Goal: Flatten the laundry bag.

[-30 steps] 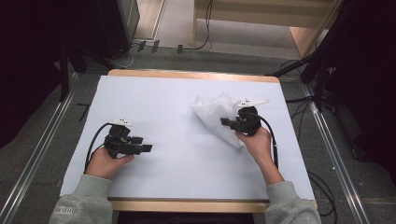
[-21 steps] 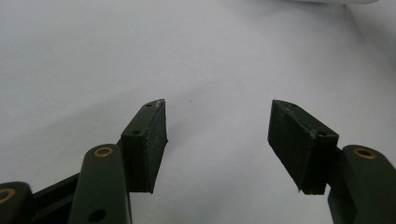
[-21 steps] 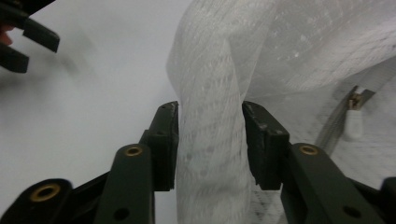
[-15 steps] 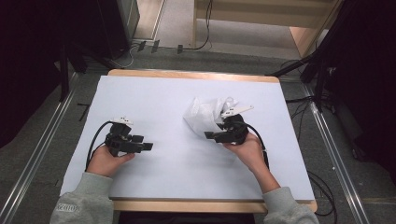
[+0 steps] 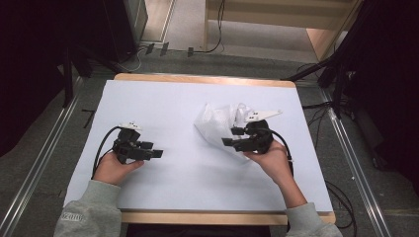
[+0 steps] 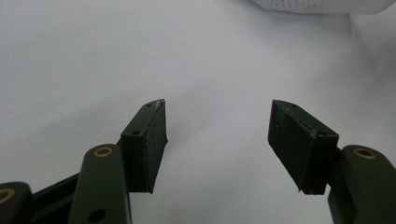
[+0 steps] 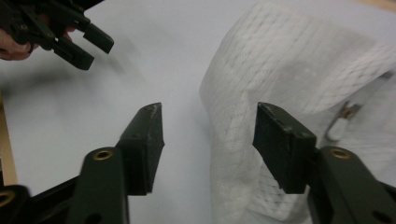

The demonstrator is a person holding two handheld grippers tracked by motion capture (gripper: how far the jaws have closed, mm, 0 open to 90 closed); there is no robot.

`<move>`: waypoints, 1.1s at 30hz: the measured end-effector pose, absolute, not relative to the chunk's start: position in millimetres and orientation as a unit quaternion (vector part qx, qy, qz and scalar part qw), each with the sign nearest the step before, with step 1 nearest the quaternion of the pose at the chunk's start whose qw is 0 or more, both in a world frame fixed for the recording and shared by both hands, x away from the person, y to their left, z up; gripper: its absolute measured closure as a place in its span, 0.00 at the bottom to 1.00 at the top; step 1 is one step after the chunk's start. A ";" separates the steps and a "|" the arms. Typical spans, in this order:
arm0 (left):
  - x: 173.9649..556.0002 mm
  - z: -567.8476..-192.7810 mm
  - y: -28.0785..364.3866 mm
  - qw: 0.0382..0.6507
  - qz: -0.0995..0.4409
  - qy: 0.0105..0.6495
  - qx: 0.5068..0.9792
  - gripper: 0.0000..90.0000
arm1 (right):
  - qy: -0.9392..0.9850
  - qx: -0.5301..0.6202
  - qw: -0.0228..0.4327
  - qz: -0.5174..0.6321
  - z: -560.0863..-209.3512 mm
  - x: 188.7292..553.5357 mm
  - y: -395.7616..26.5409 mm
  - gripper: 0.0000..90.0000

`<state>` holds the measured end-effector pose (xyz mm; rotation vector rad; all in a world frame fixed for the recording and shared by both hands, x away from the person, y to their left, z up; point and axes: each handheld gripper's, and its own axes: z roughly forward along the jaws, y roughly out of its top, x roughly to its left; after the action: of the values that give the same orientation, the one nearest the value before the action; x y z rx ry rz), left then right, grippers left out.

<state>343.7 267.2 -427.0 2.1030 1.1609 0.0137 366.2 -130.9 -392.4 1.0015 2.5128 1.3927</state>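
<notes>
White paper covers the tabletop (image 5: 163, 98), ringed by dark floor and cables. Right of middle lies a crumpled white mesh bag (image 5: 217, 123) with a zipper pull (image 7: 340, 122). The right hand-held gripper (image 5: 233, 138) has just been opening at its near edge, holding nothing. The left hand-held gripper (image 5: 154, 150) rests well apart, open and empty. Regrip one clear edge, I judge; nothing blocks it.

Two grey soft sleeves (image 5: 91, 210), a black hand-held left gripper (image 5: 157, 153) with a thin black cable, a black right gripper (image 5: 229, 137) with a grey three-cornered plate, dark blocky fingers (image 6: 147, 140) with round brass screws
</notes>
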 end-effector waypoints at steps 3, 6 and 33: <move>343.7 -427.0 266.8 0.361 0.006 0.451 0.816 0.42 | 0.815 0.334 0.057 0.469 -382.8 368.0 -146.6 0.62; 343.0 -426.8 267.7 0.361 0.006 0.452 0.816 0.42 | 0.800 0.355 0.072 0.479 -378.3 374.4 -163.5 0.88; 337.0 -423.5 275.0 0.369 0.017 0.466 0.804 0.45 | 0.851 0.316 0.044 0.417 -432.0 377.7 -66.2 1.00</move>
<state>337.0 275.0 -423.5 2.0639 1.1971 0.0442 377.7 -66.2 -432.0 0.9645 2.6013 1.2757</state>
